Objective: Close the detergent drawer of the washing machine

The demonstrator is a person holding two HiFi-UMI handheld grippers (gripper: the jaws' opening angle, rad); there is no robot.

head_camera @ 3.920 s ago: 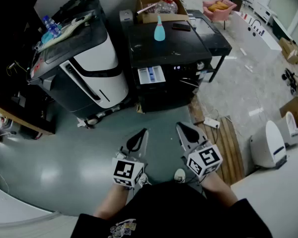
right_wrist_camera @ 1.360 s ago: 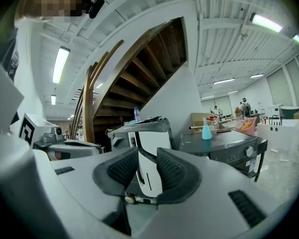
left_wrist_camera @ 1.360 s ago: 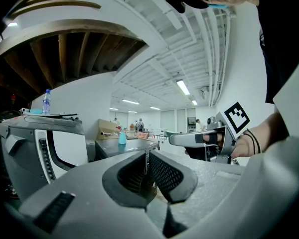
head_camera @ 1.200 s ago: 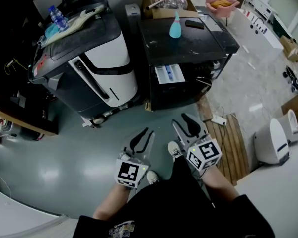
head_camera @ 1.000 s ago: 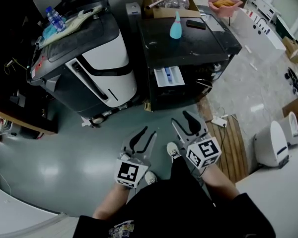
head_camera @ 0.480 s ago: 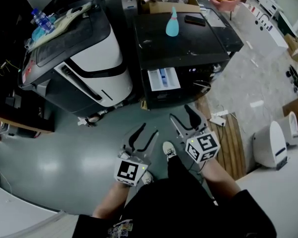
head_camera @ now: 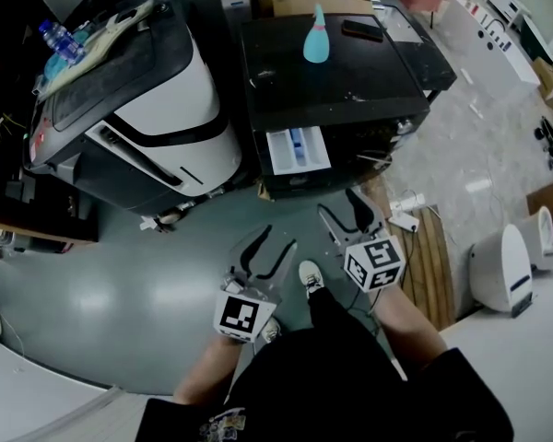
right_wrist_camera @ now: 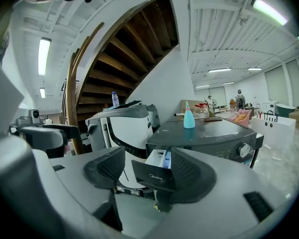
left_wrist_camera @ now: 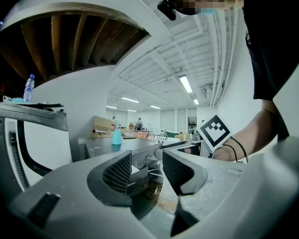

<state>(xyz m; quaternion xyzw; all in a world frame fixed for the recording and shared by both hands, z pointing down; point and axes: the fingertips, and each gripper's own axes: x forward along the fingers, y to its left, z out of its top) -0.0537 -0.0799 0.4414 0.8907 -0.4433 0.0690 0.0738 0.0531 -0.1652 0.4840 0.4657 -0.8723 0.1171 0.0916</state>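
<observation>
Head view has the detergent drawer (head_camera: 297,148) pulled out of the front of the black washing machine (head_camera: 350,72), white tray showing, its long axis running straight out of the machine toward you. Your right gripper (head_camera: 341,212) is the nearer one: the drawer sits ahead of it and a touch to its left, well apart, nothing touching yet. Your left gripper (head_camera: 275,245) hangs lower and further back, with the drawer ahead and off to its right. Both sets of jaws are opening as we speak, with nothing gripped; the right gripper view frames the drawer's dark front panel in the gap between the jaws, but only as something in the distance. I'd judge the push belongs to the right, straight along that axis, away from you.
</observation>
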